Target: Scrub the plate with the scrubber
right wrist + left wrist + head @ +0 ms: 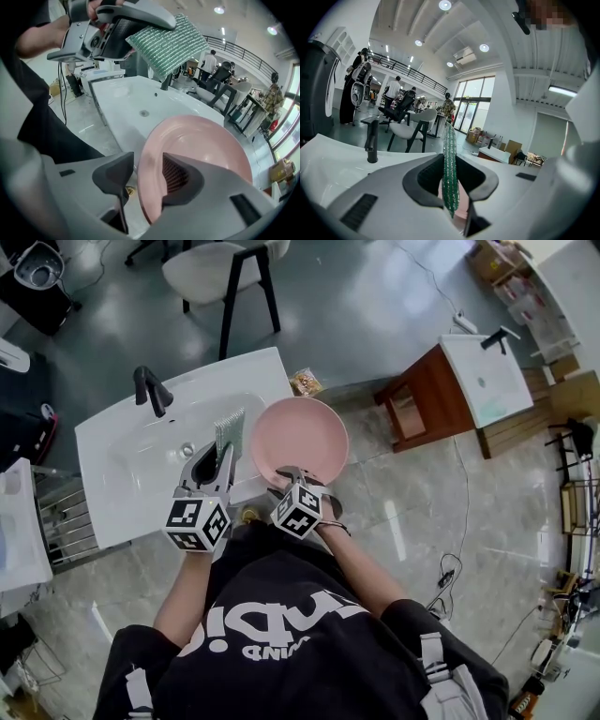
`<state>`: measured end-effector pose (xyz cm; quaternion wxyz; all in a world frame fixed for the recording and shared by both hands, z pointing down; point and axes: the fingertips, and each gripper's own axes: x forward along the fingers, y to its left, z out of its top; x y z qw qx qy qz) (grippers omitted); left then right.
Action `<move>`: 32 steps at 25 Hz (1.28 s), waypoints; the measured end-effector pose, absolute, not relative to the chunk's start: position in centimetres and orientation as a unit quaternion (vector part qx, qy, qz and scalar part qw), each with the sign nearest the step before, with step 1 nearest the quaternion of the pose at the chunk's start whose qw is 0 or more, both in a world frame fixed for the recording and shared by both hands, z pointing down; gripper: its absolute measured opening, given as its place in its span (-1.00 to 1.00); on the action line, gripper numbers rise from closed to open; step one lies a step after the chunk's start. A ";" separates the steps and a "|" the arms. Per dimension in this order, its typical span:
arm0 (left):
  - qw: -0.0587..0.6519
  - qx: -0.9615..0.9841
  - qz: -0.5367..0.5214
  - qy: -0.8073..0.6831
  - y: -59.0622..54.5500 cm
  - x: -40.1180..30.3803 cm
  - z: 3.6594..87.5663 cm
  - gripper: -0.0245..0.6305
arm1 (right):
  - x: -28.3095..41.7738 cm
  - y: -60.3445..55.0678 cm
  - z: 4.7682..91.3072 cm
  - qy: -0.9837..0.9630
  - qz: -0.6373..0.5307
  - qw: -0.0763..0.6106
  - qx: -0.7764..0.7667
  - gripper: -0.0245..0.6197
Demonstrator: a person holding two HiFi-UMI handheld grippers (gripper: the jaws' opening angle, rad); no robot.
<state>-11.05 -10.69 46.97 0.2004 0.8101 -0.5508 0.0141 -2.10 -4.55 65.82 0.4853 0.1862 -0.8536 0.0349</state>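
- The black faucet (150, 390) and the bowl of the white washbasin (122, 465) lie beyond the left gripper's fingertips and to their left. I take it the work is done here so any water falls into the bowl.
- The left gripper (219, 456) has its fingers clamped on the lower edge of the green scrubber (228, 430). The pad stands edge-on past the fingertips with its broad faces free, which I judge keeps it ready to be laid flat on the dish. It hangs over the basin and does not touch the plate.
- The pink plate (300, 439) sits just right of those fingertips, on the basin's near right corner, partly overhanging the edge. That overhang seems to be what lets a jaw reach round the rim.
- The right gripper (289, 474) points steeply down at the plate's near rim. Its fingers stand apart with the rim between them. One pad lies over the plate's inner face, and the other is outside the rim with a gap showing. As I read it there is no firm clamp yet. The hold looks meant to steady the plate for scrubbing, which has not begun.
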 end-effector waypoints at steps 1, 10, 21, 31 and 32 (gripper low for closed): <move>0.201 0.810 0.014 -0.551 -10.7 -11.0 47.0 -0.67 | -2.1 -4.5 65.9 -0.853 0.037 0.487 0.184 -0.28; 0.204 0.810 0.010 -0.550 -10.7 -11.0 47.0 -0.67 | -2.4 -4.1 65.9 -0.854 0.039 0.489 0.171 -0.66; 0.204 0.808 0.002 -0.553 -10.9 -11.5 46.4 -0.67 | -2.7 -4.8 63.7 -0.871 0.040 0.455 0.183 -0.74; 0.194 0.824 0.010 -0.532 -11.7 -11.7 45.7 -0.67 | -2.0 -8.3 56.1 -0.906 0.122 0.317 0.252 -0.80; 0.195 0.830 0.016 -0.522 -11.8 -11.4 45.8 -0.67 | -1.8 -8.6 55.4 -0.908 0.138 0.298 0.259 -0.80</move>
